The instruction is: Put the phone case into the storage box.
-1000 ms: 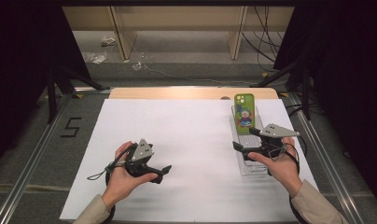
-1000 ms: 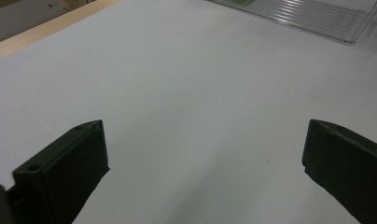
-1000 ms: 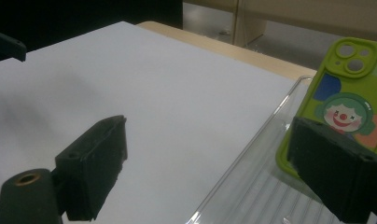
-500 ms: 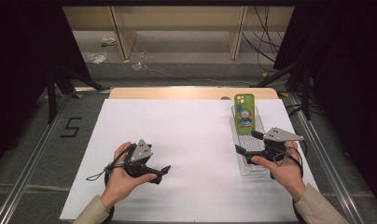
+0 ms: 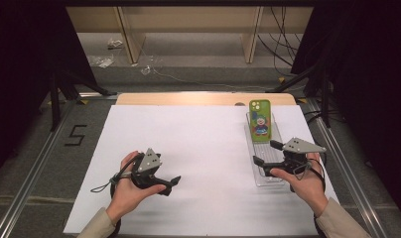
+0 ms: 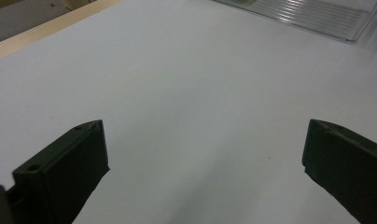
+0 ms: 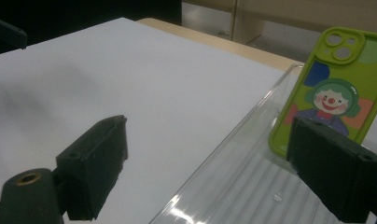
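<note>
A phone in a green case with a clown picture leans upright at the far end of a clear ribbed plastic tray on the right of the white sheet. My right gripper is open over the tray's near half and points left. In the right gripper view its jaws stand wide apart, with the phone behind the right jaw and the tray below. My left gripper rests open at the near left, aimed right. Its jaws hold nothing, and the tray's corner lies far ahead.
The white sheet covers the table, with a wooden edge along the far side. Metal rails run down both sides. A "5" mark sits on the grey floor at the left. Cables and shelf legs lie beyond the table.
My right gripper has drawn back slightly toward the near edge along the tray, staying open. The left gripper has hardly moved.
</note>
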The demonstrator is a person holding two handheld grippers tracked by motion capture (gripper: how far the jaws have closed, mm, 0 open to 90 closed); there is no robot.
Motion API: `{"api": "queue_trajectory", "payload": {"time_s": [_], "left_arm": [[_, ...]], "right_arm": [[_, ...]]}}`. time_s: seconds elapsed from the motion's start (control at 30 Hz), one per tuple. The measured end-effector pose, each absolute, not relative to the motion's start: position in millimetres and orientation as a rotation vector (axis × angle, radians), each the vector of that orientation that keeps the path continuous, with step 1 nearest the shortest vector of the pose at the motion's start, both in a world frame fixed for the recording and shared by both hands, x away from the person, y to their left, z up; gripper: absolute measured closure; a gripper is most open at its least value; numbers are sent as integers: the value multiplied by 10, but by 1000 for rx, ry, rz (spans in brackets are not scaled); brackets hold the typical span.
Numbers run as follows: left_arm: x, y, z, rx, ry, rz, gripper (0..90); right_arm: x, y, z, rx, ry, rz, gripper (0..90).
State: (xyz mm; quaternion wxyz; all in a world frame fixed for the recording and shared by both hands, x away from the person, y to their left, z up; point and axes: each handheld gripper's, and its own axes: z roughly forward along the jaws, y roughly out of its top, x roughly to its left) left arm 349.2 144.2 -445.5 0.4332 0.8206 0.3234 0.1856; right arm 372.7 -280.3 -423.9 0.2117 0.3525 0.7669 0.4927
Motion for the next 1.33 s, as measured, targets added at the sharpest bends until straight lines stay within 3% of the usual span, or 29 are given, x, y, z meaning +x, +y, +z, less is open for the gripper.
{"api": "queue_trajectory", "payload": {"time_s": [1.33], "left_arm": [[3502, 1435, -4472, 2043, 809, 455, 0]], "right_arm": [[3680, -2951, -4264, 1000, 2076, 1409, 107]]}}
